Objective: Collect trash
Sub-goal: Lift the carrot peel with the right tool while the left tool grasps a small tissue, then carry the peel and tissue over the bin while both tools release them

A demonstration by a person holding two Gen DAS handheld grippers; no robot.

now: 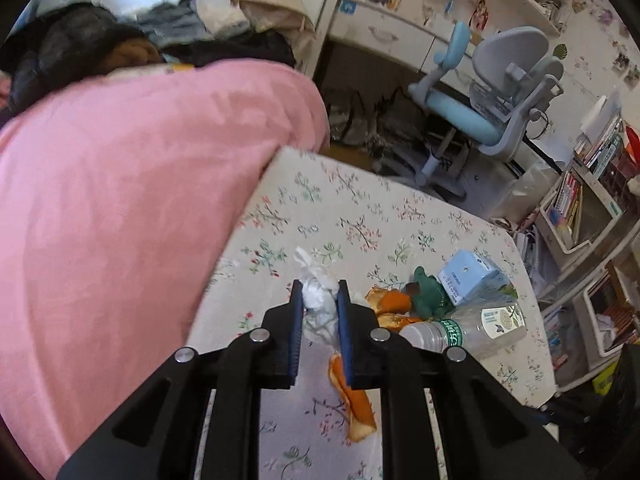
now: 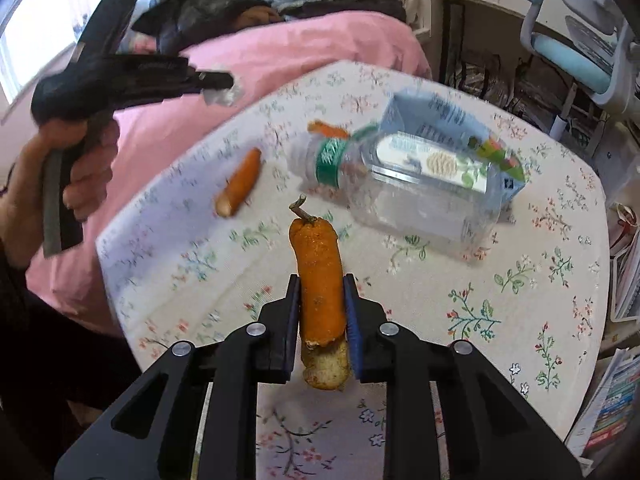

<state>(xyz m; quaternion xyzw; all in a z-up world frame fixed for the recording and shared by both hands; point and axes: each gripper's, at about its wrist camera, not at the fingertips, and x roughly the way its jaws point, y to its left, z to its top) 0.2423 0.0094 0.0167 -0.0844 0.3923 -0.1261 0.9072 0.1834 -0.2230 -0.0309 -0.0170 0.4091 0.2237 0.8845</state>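
left tool (image 1: 319, 294) pinches tissue (image 1: 318, 312), its lower end hidden.

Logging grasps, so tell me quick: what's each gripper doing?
Left gripper: shut on crumpled tissue.
Right gripper: shut on orange peel.

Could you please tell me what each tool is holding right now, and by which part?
The left tool grips a crumpled white tissue around its middle. The right tool clamps an orange peel strip near its lower end, stem tip pointing away.
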